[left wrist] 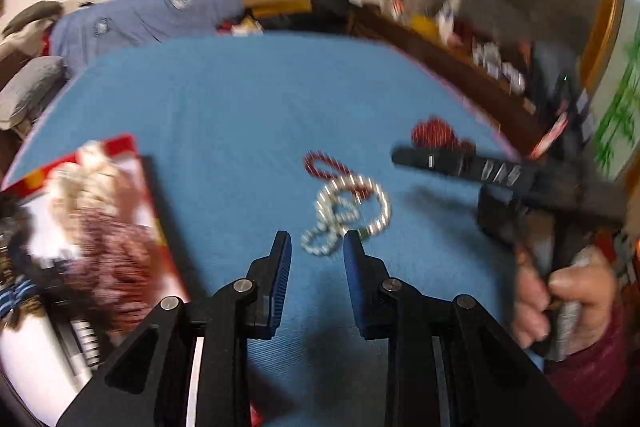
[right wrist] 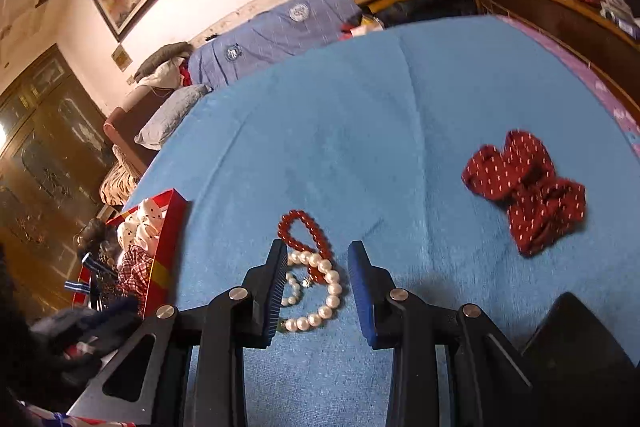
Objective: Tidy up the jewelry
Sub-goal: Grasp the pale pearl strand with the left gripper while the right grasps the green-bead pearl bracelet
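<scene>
A white pearl strand (right wrist: pixel 320 287) lies coiled on the blue cloth (right wrist: pixel 360 127), with a red bead bracelet (right wrist: pixel 300 227) touching its far end. My right gripper (right wrist: pixel 318 251) hangs over the pearls with a finger on each side; the jaws stand apart and the pads do not press on the beads. In the blurred left wrist view my left gripper (left wrist: pixel 316 247) is open and empty, just short of the pearl strand (left wrist: pixel 348 215) and the red bracelet (left wrist: pixel 324 167). My right gripper's fingers (left wrist: pixel 460 167) reach in from the right, held by a hand (left wrist: pixel 560 291).
A red box (right wrist: pixel 168 247) holding fabric pieces sits at the cloth's left edge; it also shows in the left wrist view as the red box (left wrist: pixel 140 187). A red white-dotted fabric bow (right wrist: pixel 524 187) lies to the right. A cluttered wooden shelf (right wrist: pixel 560 7) runs along the far right.
</scene>
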A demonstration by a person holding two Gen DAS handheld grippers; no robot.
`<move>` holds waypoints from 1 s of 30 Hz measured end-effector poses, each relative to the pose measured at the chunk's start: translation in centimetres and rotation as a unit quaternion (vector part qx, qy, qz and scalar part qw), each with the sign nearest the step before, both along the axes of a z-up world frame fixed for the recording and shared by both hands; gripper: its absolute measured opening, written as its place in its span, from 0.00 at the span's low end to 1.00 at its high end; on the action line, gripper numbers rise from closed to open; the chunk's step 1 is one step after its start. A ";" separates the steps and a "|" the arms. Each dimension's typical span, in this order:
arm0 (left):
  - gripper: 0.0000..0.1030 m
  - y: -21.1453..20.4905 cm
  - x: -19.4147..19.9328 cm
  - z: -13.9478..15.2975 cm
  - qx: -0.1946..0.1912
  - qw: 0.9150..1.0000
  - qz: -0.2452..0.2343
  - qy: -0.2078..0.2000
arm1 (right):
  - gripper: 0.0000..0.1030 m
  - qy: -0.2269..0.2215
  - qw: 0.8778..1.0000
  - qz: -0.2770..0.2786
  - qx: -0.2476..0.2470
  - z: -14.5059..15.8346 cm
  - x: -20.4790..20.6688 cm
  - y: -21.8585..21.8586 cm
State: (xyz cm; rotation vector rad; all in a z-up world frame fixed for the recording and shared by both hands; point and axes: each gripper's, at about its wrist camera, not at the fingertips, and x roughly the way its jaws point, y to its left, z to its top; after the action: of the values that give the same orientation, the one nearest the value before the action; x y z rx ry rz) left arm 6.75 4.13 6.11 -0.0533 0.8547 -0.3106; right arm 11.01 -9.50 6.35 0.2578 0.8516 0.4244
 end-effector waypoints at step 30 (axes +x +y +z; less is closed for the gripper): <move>0.05 -0.1 1.3 0.4 0.010 0.998 0.042 -0.049 | 0.30 0.048 0.998 0.010 -0.032 -3.1 1.2 0.6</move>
State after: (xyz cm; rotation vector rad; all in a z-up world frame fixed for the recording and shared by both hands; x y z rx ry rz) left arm 8.04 4.06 6.56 -0.0551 0.7555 -0.2237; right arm 12.17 -8.87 3.21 0.2129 0.9615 0.4055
